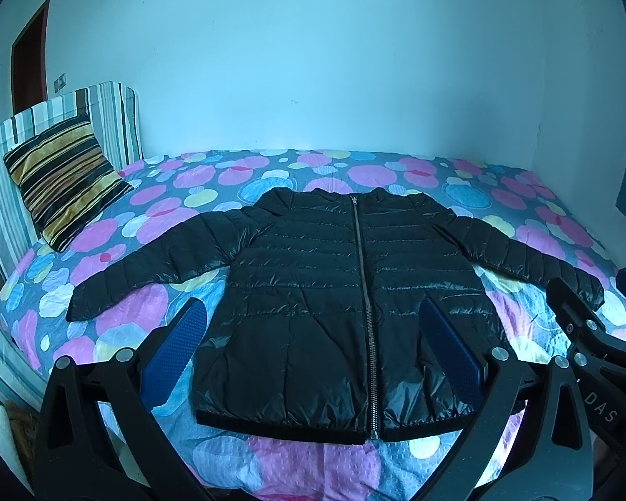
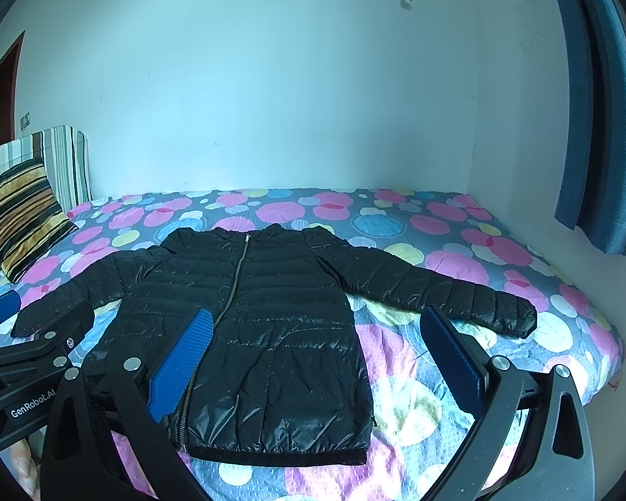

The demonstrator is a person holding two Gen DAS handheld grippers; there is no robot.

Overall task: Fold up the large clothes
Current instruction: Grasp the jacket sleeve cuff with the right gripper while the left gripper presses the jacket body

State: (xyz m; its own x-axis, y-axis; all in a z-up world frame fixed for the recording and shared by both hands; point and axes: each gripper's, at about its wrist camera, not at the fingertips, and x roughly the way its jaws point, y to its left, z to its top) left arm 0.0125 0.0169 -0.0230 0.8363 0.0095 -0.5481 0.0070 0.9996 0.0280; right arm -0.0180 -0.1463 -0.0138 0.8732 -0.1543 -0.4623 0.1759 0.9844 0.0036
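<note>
A black quilted puffer jacket (image 1: 338, 292) lies flat on the bed, zipped up, front side up, both sleeves spread out to the sides. It also shows in the right wrist view (image 2: 250, 325). My left gripper (image 1: 313, 355) is open and empty, held above the jacket's lower half. My right gripper (image 2: 317, 363) is open and empty, above the jacket's lower right side. The right gripper also shows at the right edge of the left wrist view (image 1: 592, 330). The left gripper shows at the left edge of the right wrist view (image 2: 29, 346).
The bed has a cover with pink, blue and yellow circles (image 1: 521, 192). A striped cushion (image 1: 66, 188) leans on a striped headboard (image 1: 117, 121) at the left. A pale wall runs behind the bed. A blue curtain (image 2: 596, 125) hangs at the right.
</note>
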